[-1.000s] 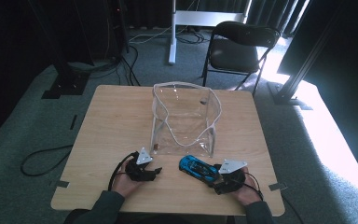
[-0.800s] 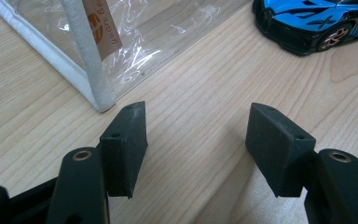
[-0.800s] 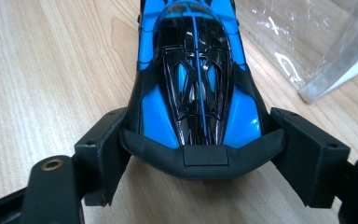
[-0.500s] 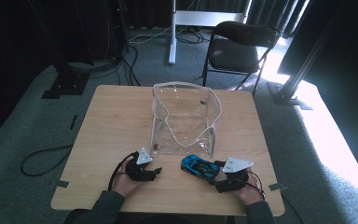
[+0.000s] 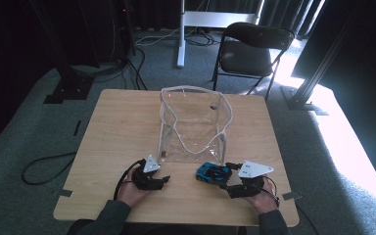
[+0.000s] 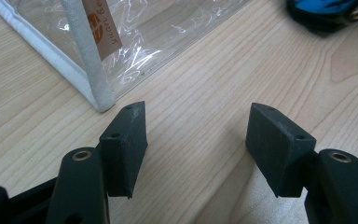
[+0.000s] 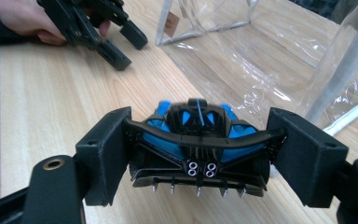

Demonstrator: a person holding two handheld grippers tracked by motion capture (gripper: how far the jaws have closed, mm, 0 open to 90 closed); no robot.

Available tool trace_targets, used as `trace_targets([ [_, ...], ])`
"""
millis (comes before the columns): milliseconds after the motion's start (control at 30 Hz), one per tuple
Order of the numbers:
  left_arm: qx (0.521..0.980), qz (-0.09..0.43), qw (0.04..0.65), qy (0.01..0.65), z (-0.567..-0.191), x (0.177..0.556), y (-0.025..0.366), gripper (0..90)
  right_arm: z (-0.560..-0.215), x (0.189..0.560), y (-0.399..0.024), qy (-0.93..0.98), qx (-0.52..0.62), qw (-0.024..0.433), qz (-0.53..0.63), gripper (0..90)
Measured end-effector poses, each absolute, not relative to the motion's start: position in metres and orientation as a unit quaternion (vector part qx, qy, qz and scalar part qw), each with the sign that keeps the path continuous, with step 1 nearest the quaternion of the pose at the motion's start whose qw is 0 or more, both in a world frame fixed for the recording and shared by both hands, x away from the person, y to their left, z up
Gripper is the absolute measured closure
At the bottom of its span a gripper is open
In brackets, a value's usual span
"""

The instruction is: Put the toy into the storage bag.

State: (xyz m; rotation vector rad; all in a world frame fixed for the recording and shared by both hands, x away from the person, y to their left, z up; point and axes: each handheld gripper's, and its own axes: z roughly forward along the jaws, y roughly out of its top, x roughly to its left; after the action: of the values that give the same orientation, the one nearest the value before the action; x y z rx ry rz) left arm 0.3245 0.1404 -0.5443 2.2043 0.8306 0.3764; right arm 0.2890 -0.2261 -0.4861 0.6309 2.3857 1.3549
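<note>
Square light-wood desk [image 5: 112,132] on grey carpet. Black folding chair [image 5: 247,54] off the desk's far edge, at 1 o'clock from desk centre.

Clear plastic bag with white piping and rope handles [image 5: 193,125] stands open just past desk centre, toward 12 o'clock. Small tan label on its near left corner; in the left gripper view the label sits beside the white corner seam.

Left gripper [image 5: 162,180] at 7 o'clock of the desk, held in the person's left hand [image 5: 132,188], pointing toward 3 o'clock. In the left gripper view its jaws stand wide apart with bare wood between them, gripping nothing; the bag's near corner lies just beyond the left-hand jaw, not touching that I can tell.

Right gripper [image 5: 230,169] at 5 o'clock of the desk, in the person's right hand [image 5: 262,198], pointing toward 10 o'clock, grey three-cornered plate on top.

Small blue-and-black toy racing car [image 5: 214,173] lies on the desk at 5 o'clock, just in front of the bag's near right corner. In the right gripper view the car's rear end [image 7: 198,147], with twin tailpipes and spiked diffuser, sits between the right gripper's jaws; both pads press against the rear wing ends, closed on the car.
</note>
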Motion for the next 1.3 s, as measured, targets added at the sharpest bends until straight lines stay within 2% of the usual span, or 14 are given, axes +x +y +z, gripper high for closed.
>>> trace_targets([
  [1300,0.859,0.147,0.369,0.324,-0.544,0.324,0.14,38.8,-0.436,0.292,-0.254,0.805,0.233,0.205,0.505,24.5],
])
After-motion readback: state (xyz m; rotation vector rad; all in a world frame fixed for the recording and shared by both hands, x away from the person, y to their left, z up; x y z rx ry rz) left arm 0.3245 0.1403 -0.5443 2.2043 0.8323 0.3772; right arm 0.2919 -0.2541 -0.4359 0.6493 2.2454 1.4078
